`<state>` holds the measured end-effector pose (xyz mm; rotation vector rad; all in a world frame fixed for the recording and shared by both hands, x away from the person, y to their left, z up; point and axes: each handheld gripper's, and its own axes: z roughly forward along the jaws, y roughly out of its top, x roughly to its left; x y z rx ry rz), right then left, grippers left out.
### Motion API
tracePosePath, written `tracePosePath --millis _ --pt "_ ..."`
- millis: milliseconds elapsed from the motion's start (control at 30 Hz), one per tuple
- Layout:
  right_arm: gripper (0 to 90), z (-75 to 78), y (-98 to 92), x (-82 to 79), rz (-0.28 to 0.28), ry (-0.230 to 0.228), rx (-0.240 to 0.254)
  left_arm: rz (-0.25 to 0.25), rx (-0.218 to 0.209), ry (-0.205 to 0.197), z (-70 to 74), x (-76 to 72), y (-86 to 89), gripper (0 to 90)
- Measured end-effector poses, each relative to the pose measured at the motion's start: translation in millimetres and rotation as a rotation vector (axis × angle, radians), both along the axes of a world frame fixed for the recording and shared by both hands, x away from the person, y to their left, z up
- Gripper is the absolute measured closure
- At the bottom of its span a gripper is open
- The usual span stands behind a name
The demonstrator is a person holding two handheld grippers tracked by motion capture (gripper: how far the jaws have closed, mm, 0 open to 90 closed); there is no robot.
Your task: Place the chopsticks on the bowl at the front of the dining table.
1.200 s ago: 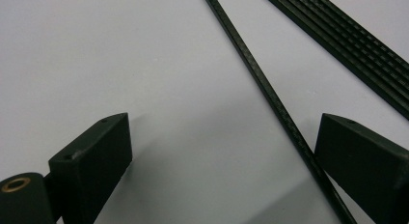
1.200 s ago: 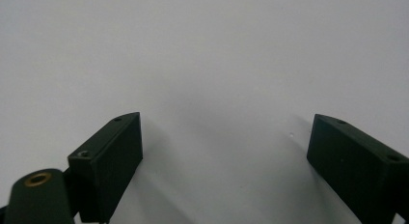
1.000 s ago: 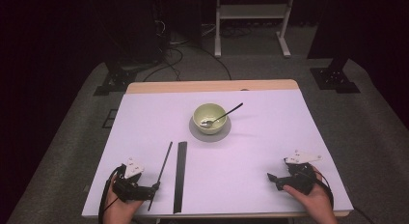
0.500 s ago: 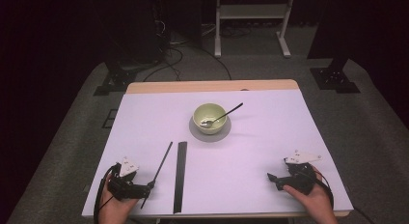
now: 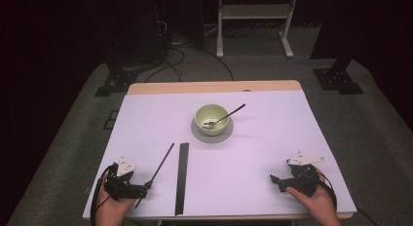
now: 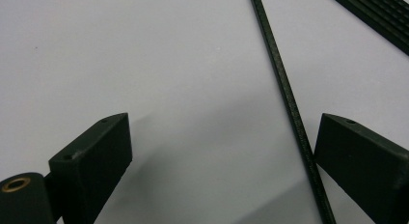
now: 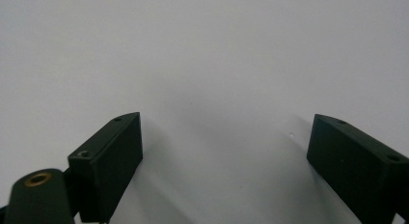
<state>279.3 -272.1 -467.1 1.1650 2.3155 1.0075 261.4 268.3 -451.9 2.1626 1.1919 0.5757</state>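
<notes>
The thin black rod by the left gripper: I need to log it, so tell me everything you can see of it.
The thin black rod is long, straight, matt and finely ridged, plastic by its look. It lies flat on the white table, slanting, left of the wider black strip. Its near end sits between the open jaws of the left gripper, close against one jaw; contact is unclear.

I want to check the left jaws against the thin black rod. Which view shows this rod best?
The left gripper view: the rod runs between the open jaws, close beside the right-hand one. The high view shows its whole length slanting beside the flat black strip, with the left gripper at its near end.
</notes>
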Motion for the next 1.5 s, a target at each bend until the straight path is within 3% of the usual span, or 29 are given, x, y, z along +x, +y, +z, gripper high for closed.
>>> tracePosePath --millis 1033,1500 --pt "10.8 0.0 0.1 0.0 0.000 0.000 0.000 0.065 0.032 -0.023 4.1 13.9 33.8 5.4" --pt "10.8 0.0 0.1 0.0 -0.001 0.000 0.000 0.033 -0.038 -0.036 11.6 16.1 28.7 8.1"
